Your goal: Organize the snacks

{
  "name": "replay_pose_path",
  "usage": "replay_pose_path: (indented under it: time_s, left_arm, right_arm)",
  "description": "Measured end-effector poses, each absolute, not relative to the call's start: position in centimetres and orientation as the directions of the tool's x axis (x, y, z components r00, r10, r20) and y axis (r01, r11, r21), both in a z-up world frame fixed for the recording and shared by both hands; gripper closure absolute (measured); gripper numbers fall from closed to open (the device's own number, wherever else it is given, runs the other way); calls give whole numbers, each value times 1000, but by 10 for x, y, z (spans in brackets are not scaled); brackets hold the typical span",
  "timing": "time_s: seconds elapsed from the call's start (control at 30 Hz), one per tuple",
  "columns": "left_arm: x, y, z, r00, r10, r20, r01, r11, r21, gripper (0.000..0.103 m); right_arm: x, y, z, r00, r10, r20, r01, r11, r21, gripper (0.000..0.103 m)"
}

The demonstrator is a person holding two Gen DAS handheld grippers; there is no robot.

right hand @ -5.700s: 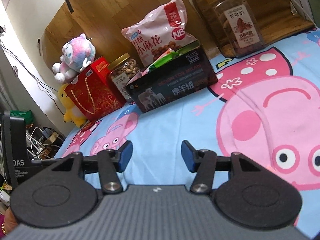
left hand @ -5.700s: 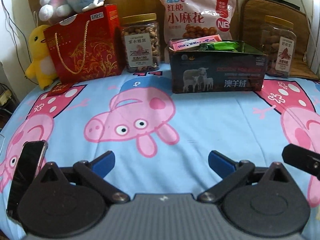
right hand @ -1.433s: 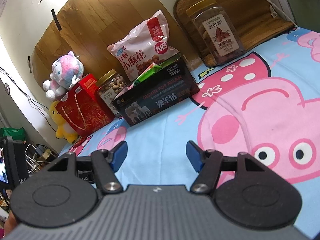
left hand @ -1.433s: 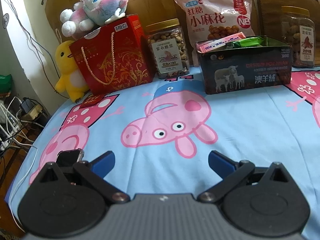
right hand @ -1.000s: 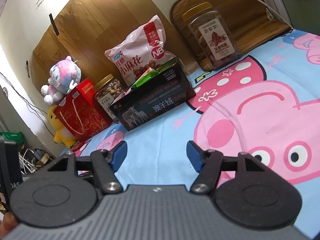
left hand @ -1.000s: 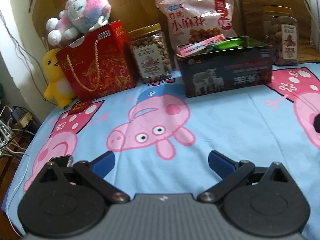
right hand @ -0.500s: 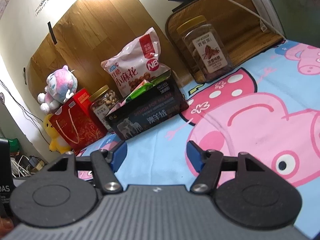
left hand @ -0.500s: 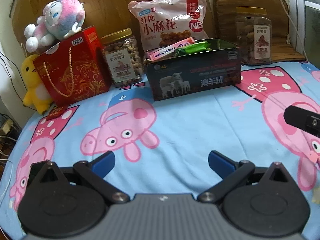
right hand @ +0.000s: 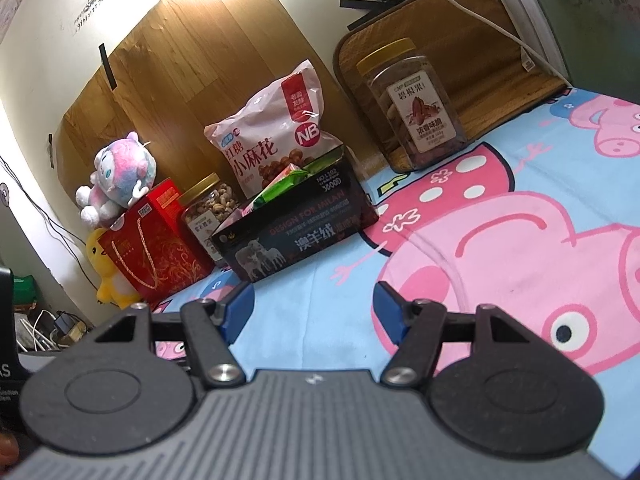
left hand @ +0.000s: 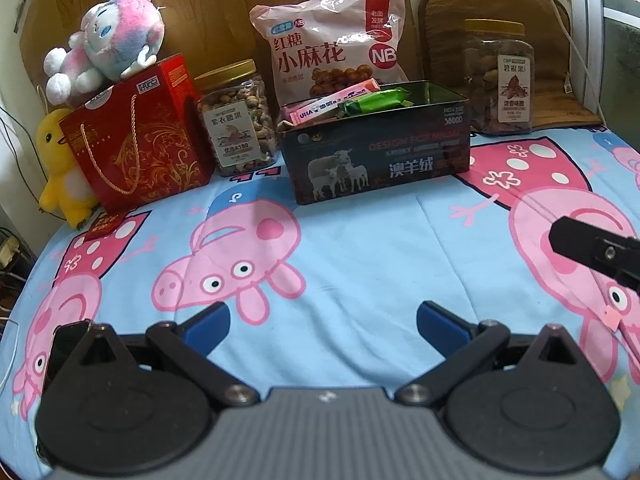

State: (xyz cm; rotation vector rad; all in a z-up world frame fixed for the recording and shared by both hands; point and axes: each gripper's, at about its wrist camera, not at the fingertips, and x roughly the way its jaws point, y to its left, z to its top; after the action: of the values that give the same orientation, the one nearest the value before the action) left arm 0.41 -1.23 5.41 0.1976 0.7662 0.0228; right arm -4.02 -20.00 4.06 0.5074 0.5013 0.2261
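Note:
A black tin box (left hand: 376,156) (right hand: 296,236) stands at the back of the bed and holds a pink packet (left hand: 332,105) and a green packet (left hand: 376,101). Behind it leans a pink snack bag (left hand: 332,44) (right hand: 276,136). A nut jar (left hand: 236,120) (right hand: 208,208) stands left of the box, and a second jar (left hand: 500,76) (right hand: 416,104) stands to the right on a brown mat. My left gripper (left hand: 322,322) is open and empty, low over the sheet. My right gripper (right hand: 312,308) is open and empty, well short of the box.
A red gift bag (left hand: 136,136) with a plush toy (left hand: 108,44) on top and a yellow duck (left hand: 60,168) stand at the back left. A phone (left hand: 60,348) lies at the left edge. Part of the other gripper (left hand: 596,252) shows at the right. Cables (right hand: 48,328) lie beyond the bed's left edge.
Both views have panned: the left one swung right and steadied on the box, and the right one tilted up. Both grippers stayed open and empty.

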Motion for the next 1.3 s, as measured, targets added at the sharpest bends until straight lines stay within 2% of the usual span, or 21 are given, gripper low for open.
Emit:
replay_pose_path:
  time_s: [1.3]
  left_arm:
    - [10, -9, 57, 711, 101, -696, 17, 987, 160, 0]
  right_arm:
    - [-39, -199, 40, 854, 331, -402, -91, 855, 510, 35]
